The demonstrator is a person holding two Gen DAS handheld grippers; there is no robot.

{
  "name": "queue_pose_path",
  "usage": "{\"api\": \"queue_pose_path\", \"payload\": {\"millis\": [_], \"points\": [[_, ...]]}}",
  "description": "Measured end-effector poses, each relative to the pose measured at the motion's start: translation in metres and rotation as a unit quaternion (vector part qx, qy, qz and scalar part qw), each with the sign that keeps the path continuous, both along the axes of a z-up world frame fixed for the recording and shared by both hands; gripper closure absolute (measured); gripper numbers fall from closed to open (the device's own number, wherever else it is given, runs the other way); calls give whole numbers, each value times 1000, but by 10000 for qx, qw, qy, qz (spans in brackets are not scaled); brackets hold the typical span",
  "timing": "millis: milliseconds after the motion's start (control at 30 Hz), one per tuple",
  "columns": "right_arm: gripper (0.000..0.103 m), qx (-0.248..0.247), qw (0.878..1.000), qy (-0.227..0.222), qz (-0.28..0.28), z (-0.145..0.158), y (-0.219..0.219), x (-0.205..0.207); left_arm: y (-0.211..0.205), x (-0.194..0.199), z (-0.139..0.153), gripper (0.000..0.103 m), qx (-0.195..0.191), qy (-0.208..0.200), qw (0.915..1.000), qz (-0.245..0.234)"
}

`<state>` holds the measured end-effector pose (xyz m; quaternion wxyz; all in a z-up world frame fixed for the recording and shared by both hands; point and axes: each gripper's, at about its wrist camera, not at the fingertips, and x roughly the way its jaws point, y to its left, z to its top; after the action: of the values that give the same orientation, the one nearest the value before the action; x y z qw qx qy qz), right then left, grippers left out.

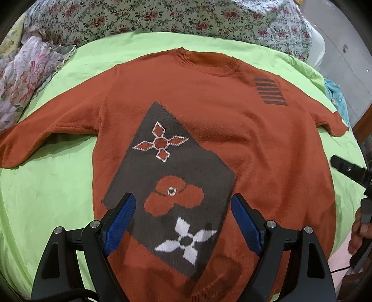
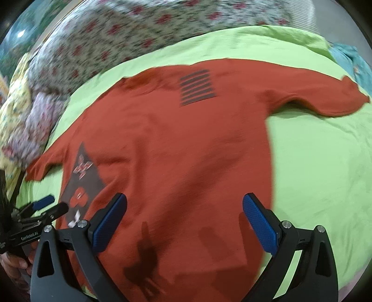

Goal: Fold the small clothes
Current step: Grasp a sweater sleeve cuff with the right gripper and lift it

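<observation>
Two grippers are hovering over one rust-orange sweater (image 1: 209, 111), which is lying face up and spread flat on the green bed sheet (image 1: 41, 197), both short sleeves out to the sides. Its long axis is running from the hem, nearest the person, away to the ribbed collar (image 1: 207, 61) at the far side, so the garment is lying straight ahead of both sets of jaws and below them.

The left gripper (image 1: 183, 223) is hanging above the lower middle of the body, over the dark patterned panel (image 1: 167, 185), jaws spread wide and holding nothing. The right gripper (image 2: 184, 223) is sitting over the lower right part of the body, its right finger close to the sweater's right side edge, jaws likewise wide apart and empty (this view is smeared by motion, so whether the pads are touching the knit I cannot tell).

Judgement: the fold is not yet begun. The right sleeve (image 2: 325, 97) is lying well ahead and to the right of the right gripper, the left sleeve (image 1: 34, 144) ahead and to the left of the left one, so each side is falling to its own nearer hand. Floral bedding (image 1: 162, 16) is bunching beyond the collar.
</observation>
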<state>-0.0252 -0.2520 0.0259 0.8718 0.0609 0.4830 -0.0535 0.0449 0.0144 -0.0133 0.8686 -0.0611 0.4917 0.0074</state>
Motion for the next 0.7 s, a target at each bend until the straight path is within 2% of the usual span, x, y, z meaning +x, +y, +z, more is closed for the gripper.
{"api": "queue_pose_path", "payload": {"millis": [200,400,567,700], "points": [[3,126,9970,-191,-737,14,-67,7,0,29,-3,18,31,122,9999,34],[3,27,9873,-396,-1539,33,-150,15,3,68,0,18,53,170,9997,144],[3,38,9730,-597,-2228,46,-229,25,7,106,1,18,123,250,9991,312],[3,325,9530,-764,-2913,50,-294,31,12,132,0,18,124,233,9986,464]]}}
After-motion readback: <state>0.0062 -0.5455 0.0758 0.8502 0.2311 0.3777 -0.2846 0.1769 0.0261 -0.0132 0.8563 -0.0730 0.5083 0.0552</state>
